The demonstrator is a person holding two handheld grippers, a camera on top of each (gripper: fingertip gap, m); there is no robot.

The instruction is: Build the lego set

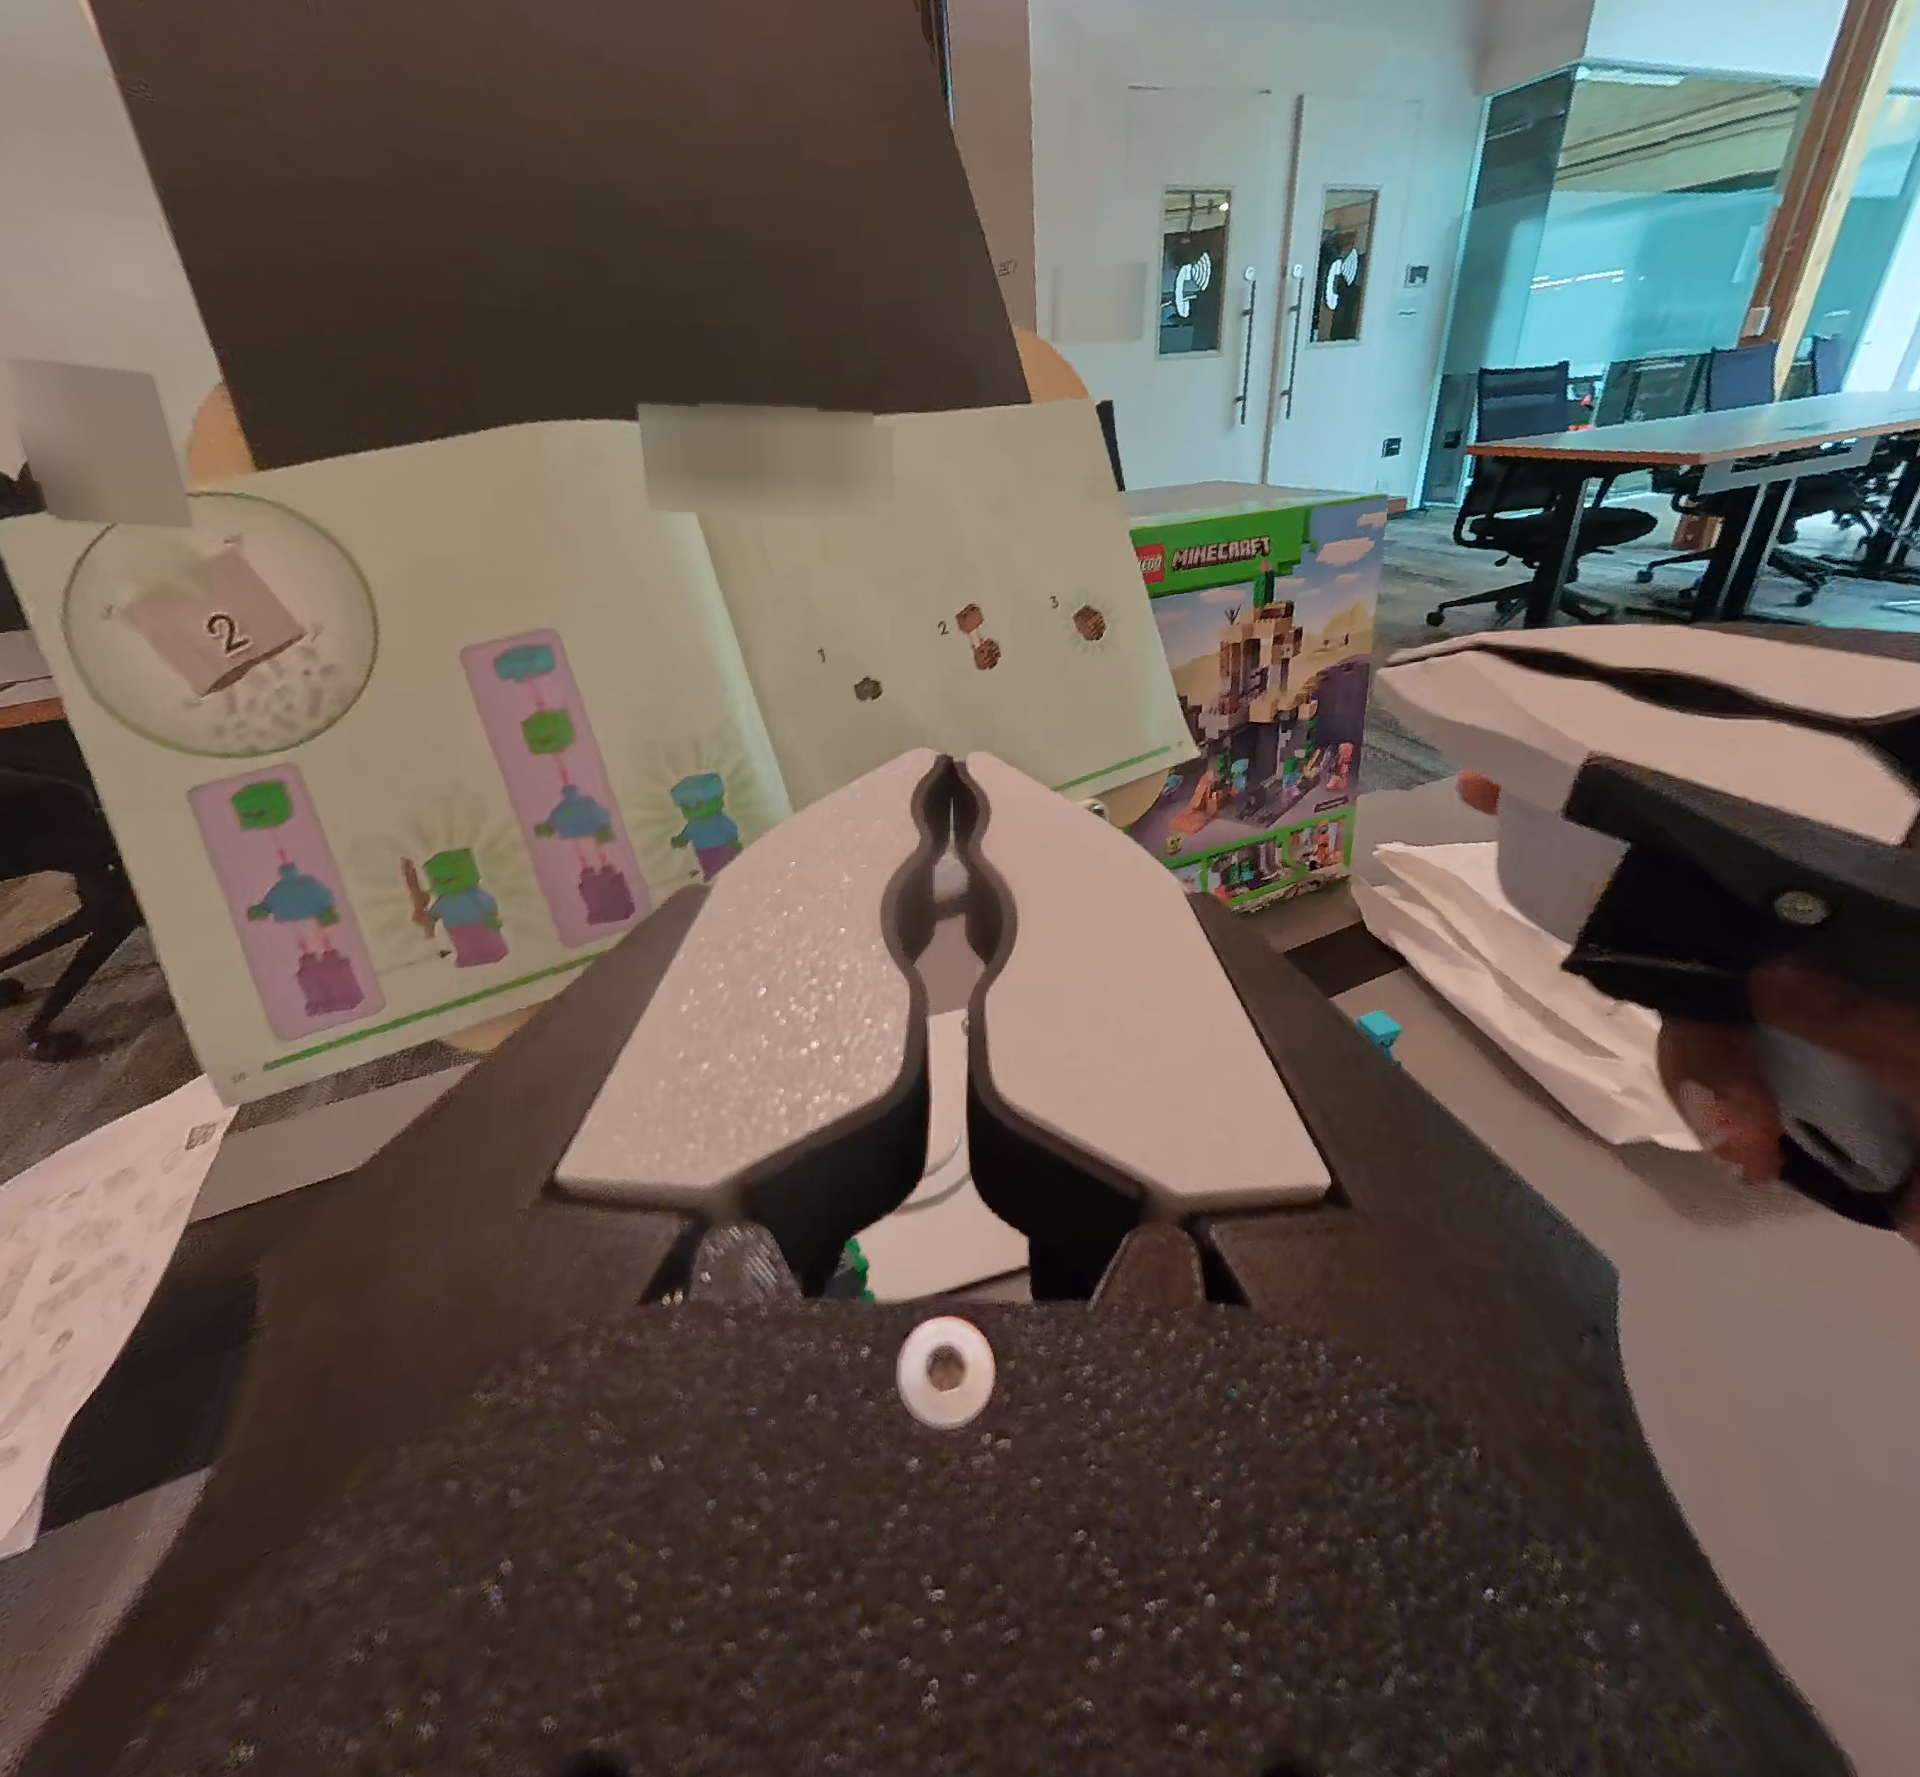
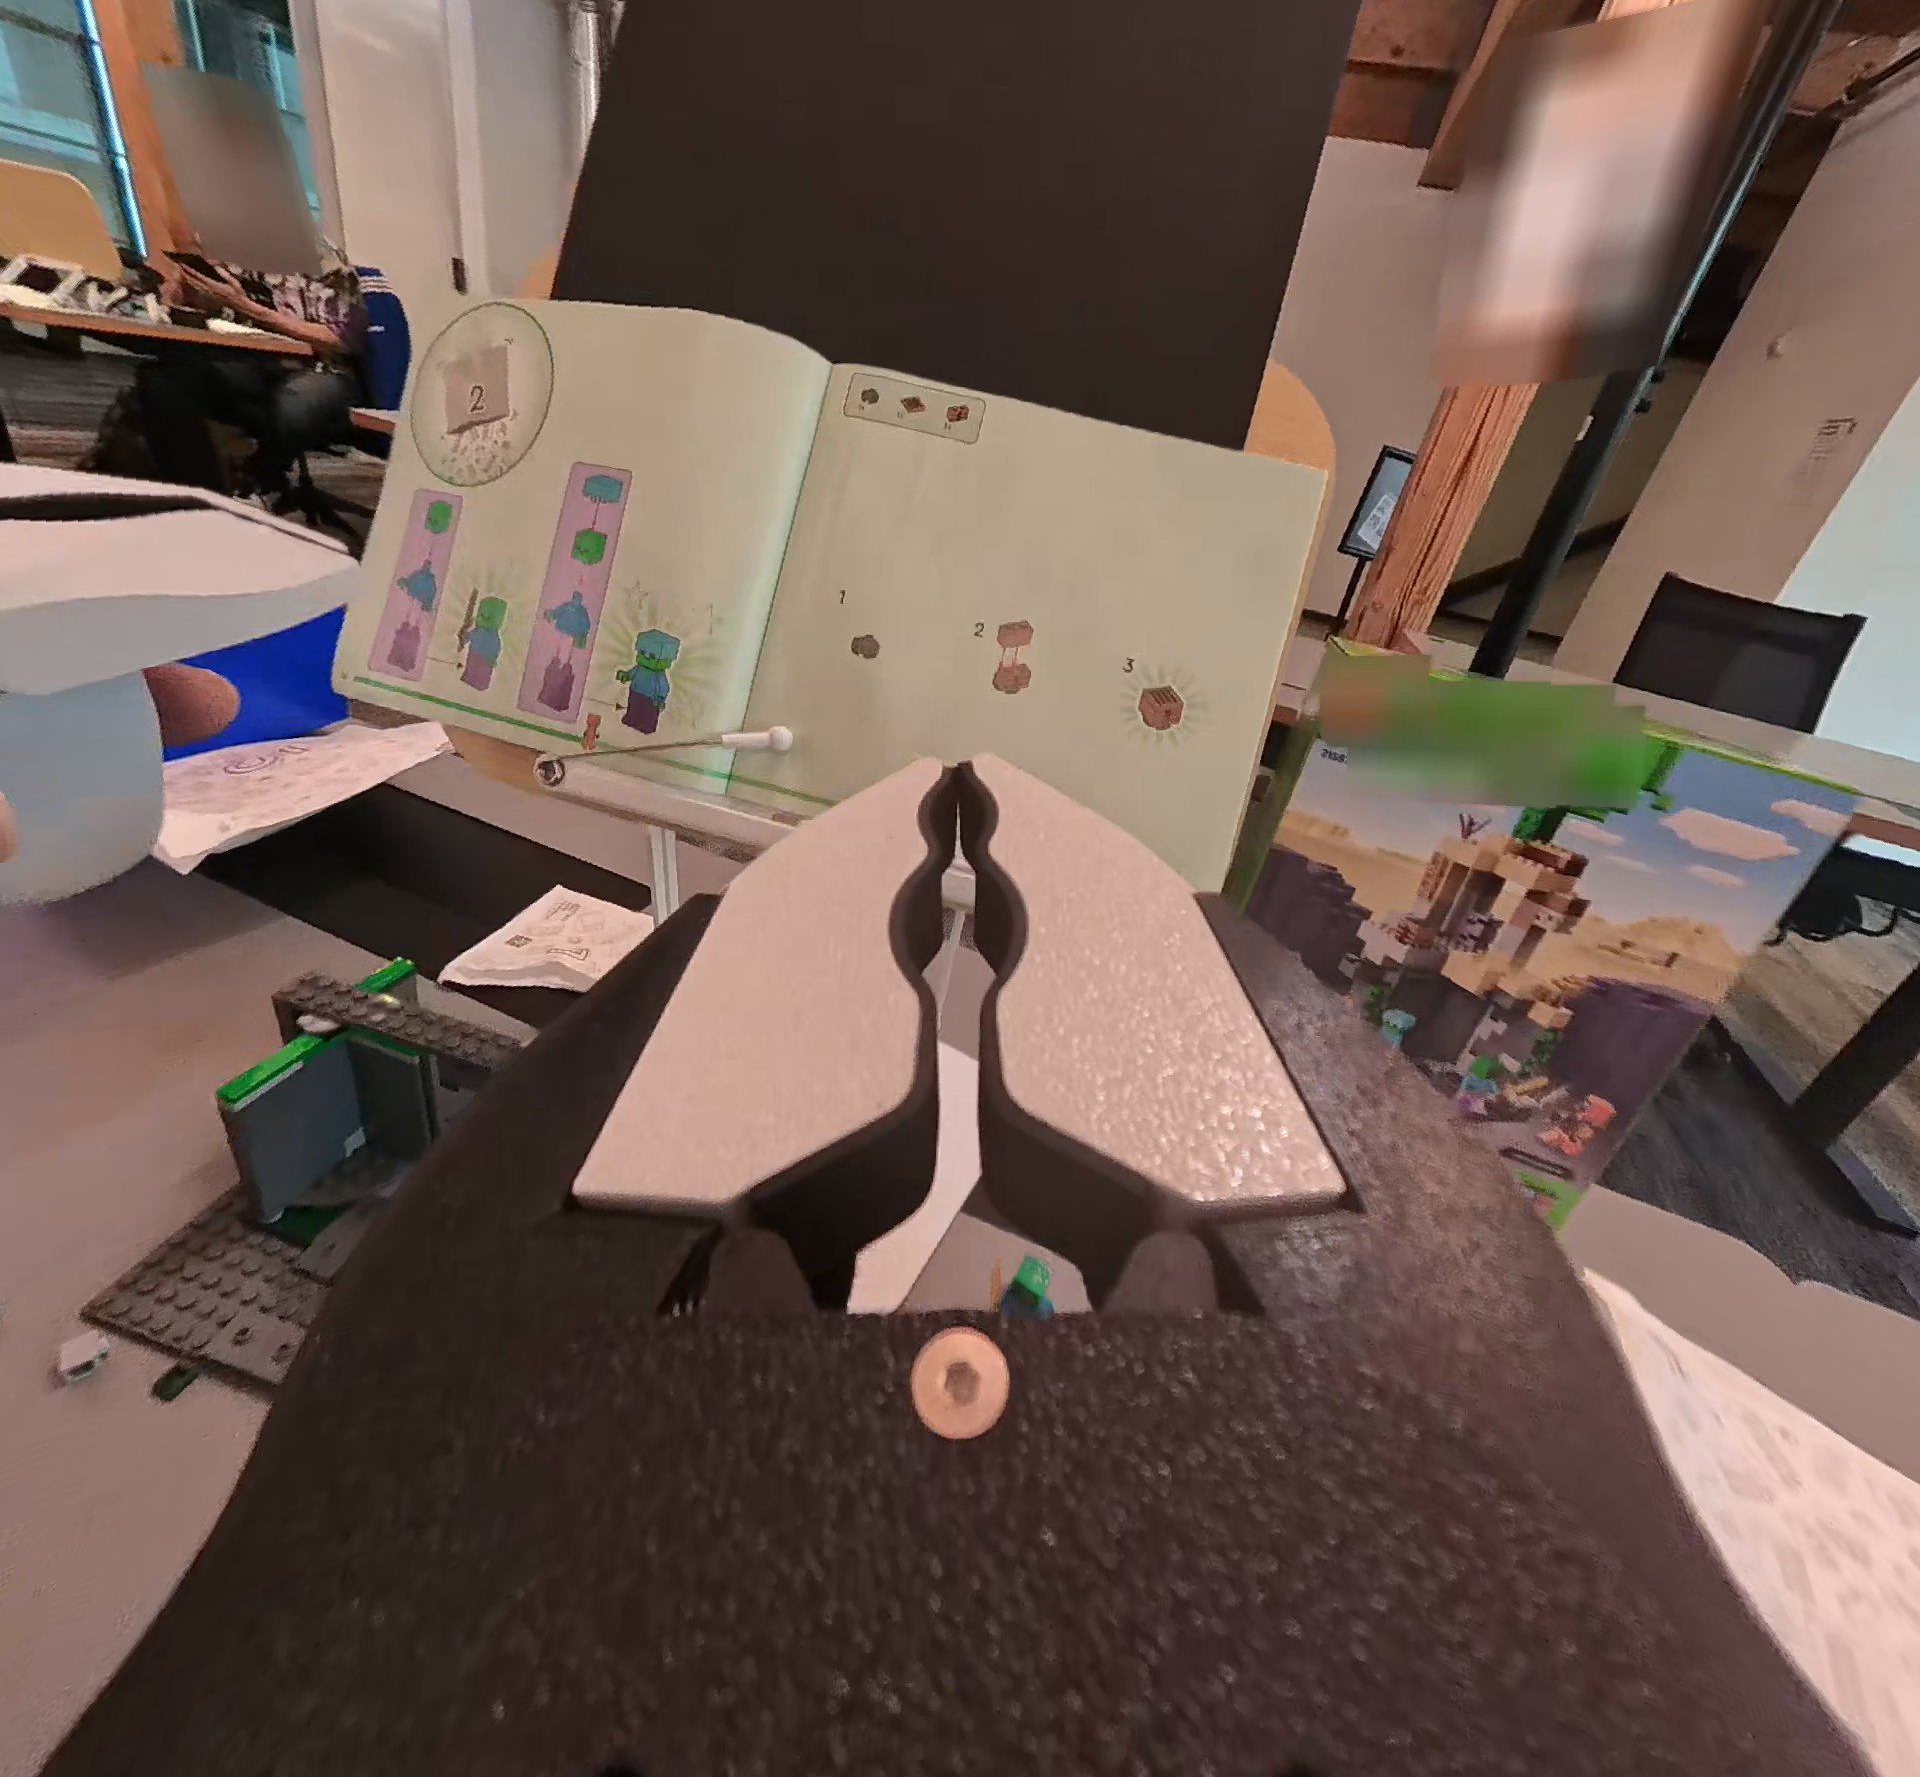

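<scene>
My left gripper is shut and empty, raised above the table and facing the open instruction booklet. My right gripper is also shut and empty, facing the same booklet. A partly built grey and green lego build on a dark grey baseplate sits low left in the right wrist view. A small green and blue minifigure shows under the right gripper's fingers. The right gripper also shows at the right of the left wrist view, held by a hand.
The lego set box stands right of the booklet, also in the right wrist view. White paper bags lie at right. A printed sheet lies at left. A black board stands behind the booklet. A small loose piece lies by the baseplate. The tips of one gripper are about 12 cm away from the tips of the other.
</scene>
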